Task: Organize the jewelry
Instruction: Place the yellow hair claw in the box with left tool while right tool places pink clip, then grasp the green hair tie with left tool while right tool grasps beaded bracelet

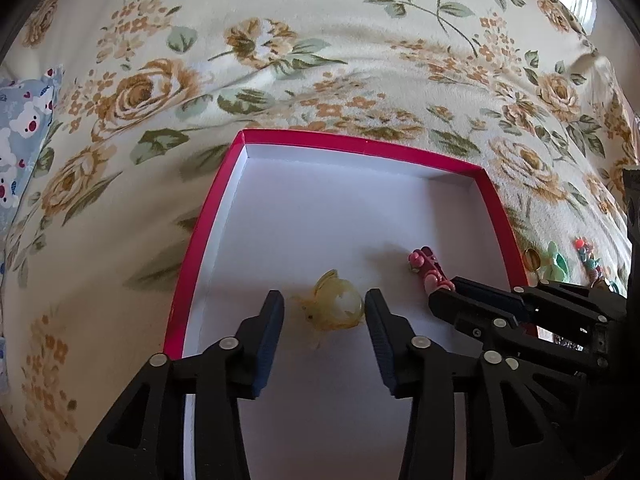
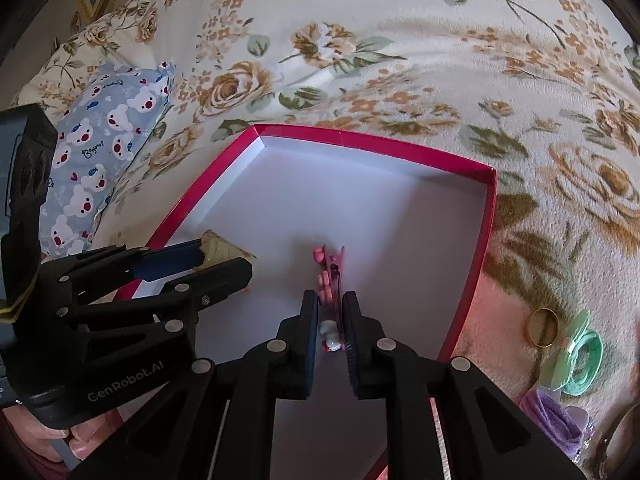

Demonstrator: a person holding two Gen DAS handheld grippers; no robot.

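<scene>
Both pieces are being set into the red box: the left gripper stands apart around the yellow hair tie lying on the floor, the right gripper is clamped on the pink hair clip, so next it must, I think, let go.

Both wrist views steeply downward, close, sharing red box, bedspread

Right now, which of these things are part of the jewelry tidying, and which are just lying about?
Part of the job:
red box
yellow hair piece between the left gripper fingers
pink hair clip in the right gripper
gold ring, green hair tie, purple item, waiting outside

Just lying about:
floral blanket
bear-print pillow
</scene>
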